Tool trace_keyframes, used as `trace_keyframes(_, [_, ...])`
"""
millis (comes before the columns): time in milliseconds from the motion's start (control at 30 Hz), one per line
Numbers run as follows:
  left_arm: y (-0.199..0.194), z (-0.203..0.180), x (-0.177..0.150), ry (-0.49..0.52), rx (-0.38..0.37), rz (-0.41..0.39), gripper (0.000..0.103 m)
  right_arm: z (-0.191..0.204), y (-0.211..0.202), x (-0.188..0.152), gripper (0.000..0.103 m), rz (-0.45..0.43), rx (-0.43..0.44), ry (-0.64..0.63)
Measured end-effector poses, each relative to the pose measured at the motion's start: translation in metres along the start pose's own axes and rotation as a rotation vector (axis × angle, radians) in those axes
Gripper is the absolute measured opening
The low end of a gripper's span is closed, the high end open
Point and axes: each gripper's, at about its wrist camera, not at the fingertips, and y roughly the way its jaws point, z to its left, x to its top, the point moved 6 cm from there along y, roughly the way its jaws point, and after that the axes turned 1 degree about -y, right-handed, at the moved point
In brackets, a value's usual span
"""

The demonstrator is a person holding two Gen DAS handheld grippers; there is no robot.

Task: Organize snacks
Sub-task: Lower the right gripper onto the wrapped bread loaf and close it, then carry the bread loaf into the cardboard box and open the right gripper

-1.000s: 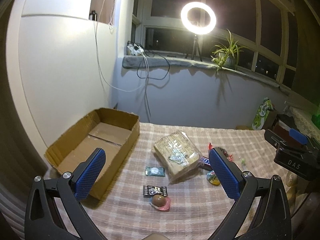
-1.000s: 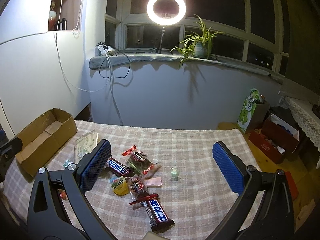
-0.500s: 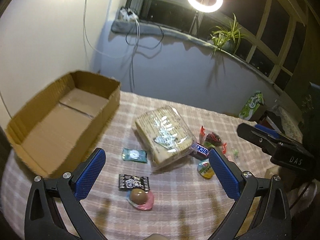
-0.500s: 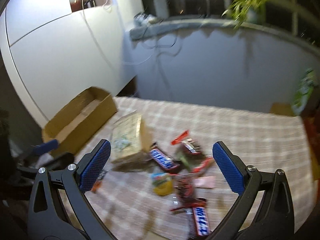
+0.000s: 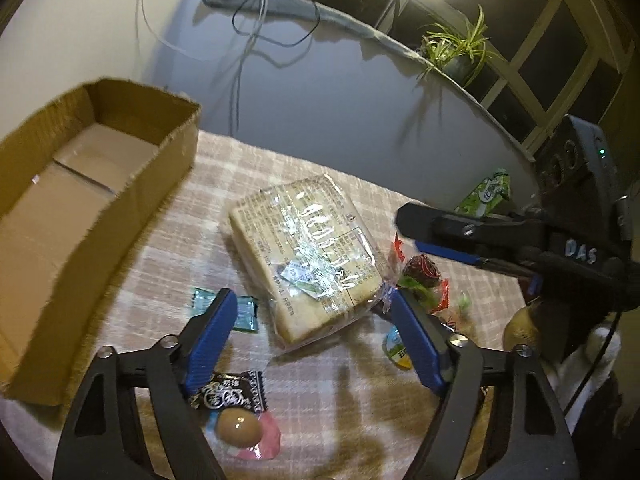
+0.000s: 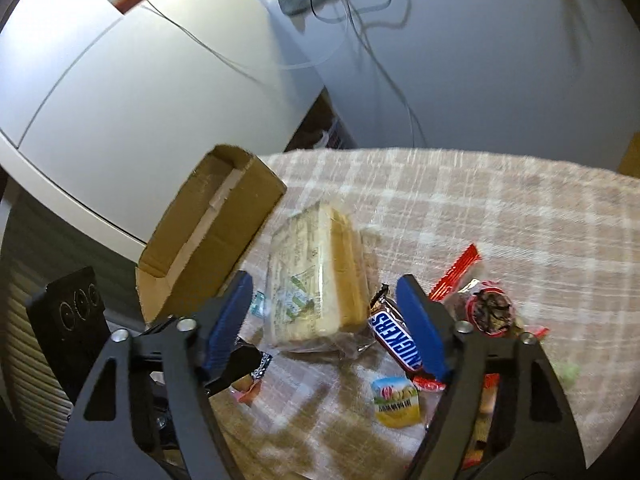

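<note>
Bread pack (image 5: 308, 252): between wide-spread, empty fingers of left gripper (image 5: 310, 332) and right gripper (image 6: 326, 324), at 12 o'clock; cardboard box (image 5: 80, 200) at 10.

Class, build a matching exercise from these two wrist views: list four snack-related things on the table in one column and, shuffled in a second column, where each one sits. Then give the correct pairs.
Column 1
1. cardboard box
2. bagged bread
3. Snickers bar
4. teal candy wrapper

Column 2
A. between the box and the bread
B. lying against the bread, on the side away from the box
C. at the table's edge, nearest the white cabinet
D. mid-table, between both open hand-held grippers' fingers

Pairs: 1-C, 2-D, 3-B, 4-A
</note>
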Motion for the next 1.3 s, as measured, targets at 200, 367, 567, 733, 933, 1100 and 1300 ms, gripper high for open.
trace_keyframes(200, [0.012,0.005,0.001,-0.034,-0.023,0.033,0.071,-0.003,0.021,-0.001,0.070,0.063,0.005,0.004])
trace_keyframes(367, [0.018,0.013,0.000,-0.075,-0.038,0.056,0.071,0.002,0.029,0.000,0.062,0.087,0.015,-0.008])
trace_keyframes(567, [0.029,0.015,0.001,-0.081,-0.079,0.093,0.068,0.004,0.042,-0.002,0.051,0.121,-0.003,-0.030])
trace_keyframes(733, [0.031,0.008,0.002,-0.059,-0.082,0.094,0.067,0.005,0.045,-0.003,0.049,0.132,-0.022,-0.041])
trace_keyframes(933, [0.024,0.001,0.005,-0.034,-0.066,0.071,0.066,0.011,0.040,-0.005,0.048,0.126,-0.046,-0.061])
trace_keyframes(1100, [0.012,-0.004,0.007,-0.007,-0.056,0.040,0.066,0.023,0.029,-0.008,0.048,0.110,-0.060,-0.085])
trace_keyframes(1300, [-0.005,-0.007,0.008,0.013,-0.052,0.003,0.066,0.043,0.014,-0.012,0.048,0.086,-0.072,-0.114])
